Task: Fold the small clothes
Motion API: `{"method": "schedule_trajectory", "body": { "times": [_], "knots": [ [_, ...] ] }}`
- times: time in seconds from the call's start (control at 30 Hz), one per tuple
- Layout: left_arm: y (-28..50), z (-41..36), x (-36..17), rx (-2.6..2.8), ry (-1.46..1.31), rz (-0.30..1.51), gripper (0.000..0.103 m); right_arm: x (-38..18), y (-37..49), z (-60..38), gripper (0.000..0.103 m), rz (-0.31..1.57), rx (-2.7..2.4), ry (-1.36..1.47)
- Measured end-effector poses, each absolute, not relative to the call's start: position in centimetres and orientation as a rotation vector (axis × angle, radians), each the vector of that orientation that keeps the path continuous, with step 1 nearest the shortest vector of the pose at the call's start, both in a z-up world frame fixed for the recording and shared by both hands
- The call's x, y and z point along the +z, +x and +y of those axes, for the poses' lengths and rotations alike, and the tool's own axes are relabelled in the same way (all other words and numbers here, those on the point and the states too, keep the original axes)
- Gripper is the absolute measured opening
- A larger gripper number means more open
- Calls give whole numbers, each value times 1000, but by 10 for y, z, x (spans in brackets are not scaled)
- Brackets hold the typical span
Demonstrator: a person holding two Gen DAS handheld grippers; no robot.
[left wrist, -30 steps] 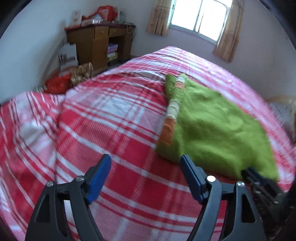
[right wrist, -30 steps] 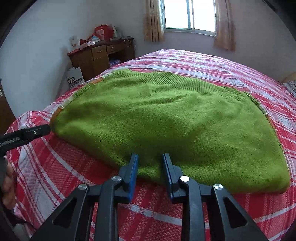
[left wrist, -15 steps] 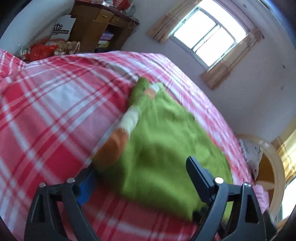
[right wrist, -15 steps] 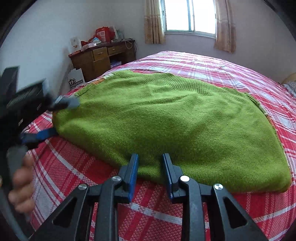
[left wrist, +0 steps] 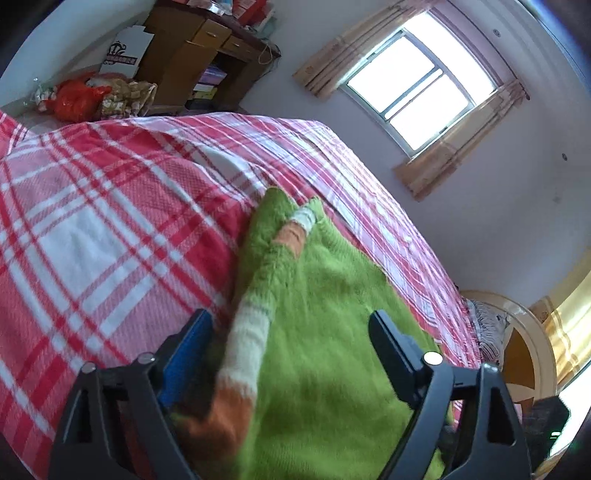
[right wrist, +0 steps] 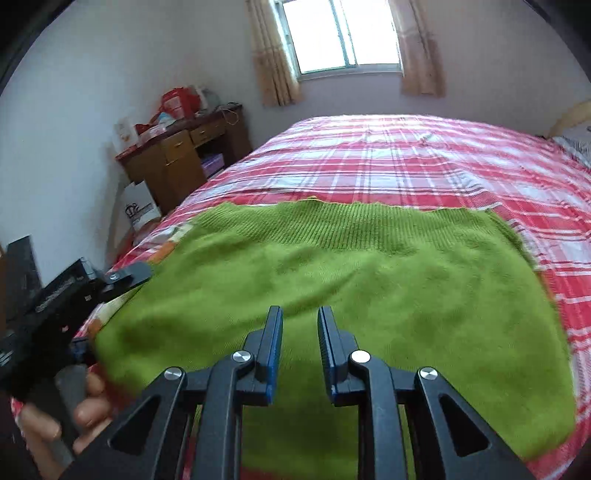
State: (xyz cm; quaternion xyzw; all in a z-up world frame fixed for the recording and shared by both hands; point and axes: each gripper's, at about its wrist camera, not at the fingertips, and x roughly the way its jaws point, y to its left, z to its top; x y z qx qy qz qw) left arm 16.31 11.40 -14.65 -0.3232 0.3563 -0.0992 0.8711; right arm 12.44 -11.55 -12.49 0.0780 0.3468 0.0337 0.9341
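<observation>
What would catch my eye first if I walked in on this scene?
The bright green sweater spread flat on the red-and-white plaid bedspread stands out first. Its orange-and-white striped sleeve lies folded along one edge, between the wide-open blue-padded fingers of the left gripper. The right gripper hangs over the near hem, jaws narrow, and a sunlit window glows behind the bed.

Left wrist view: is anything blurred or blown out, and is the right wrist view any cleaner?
Left wrist view: the sweater's striped sleeve is smeared near the fingers and the window is blown out. Right wrist view: green sweater fairly sharp, its near edge soft; bed bowed by the fisheye.
</observation>
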Motion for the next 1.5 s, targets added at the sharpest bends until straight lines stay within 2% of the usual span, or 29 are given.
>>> {"method": "schedule_trajectory", "body": {
  "times": [0.07, 0.13, 0.2, 0.23, 0.27, 0.33, 0.53, 0.73, 1.03, 1.1, 1.2, 1.33, 1.5],
  "knots": [
    [167, 111, -149, -187, -631, 763, 68, -147, 138, -113, 20, 788, 85, 162],
    [164, 107, -150, -177, -580, 744, 62, -149, 137, -116, 20, 771, 97, 178],
    [162, 106, -151, -139, -554, 730, 49, -152, 136, -117, 20, 766, 104, 196],
    [161, 108, -151, -117, -562, 724, 35, -153, 137, -118, 20, 766, 106, 203],
    [162, 110, -151, -112, -576, 723, 28, -153, 137, -118, 20, 766, 107, 206],
    [164, 111, -147, -116, -586, 720, 24, -152, 137, -119, 20, 764, 106, 203],
    [156, 71, -111, -147, -342, 607, 21, -150, 135, -120, 20, 759, 110, 217],
    [147, 24, -115, -250, -143, 584, 20, -149, 132, -122, 20, 757, 114, 229],
    [161, 23, -129, -321, -159, 687, 20, -149, 135, -131, 21, 762, 132, 264],
    [157, 23, -130, -324, -164, 682, 20, -149, 137, -136, 27, 768, 161, 296],
    [153, 25, -130, -339, -211, 673, 20, -141, 143, -150, 28, 777, 220, 377],
    [153, 29, -129, -341, -244, 665, 21, -121, 166, -161, 29, 764, 332, 497],
    [153, 30, -129, -343, -249, 663, 21, -115, 219, -133, 29, 856, 403, 459]
  ]
}}
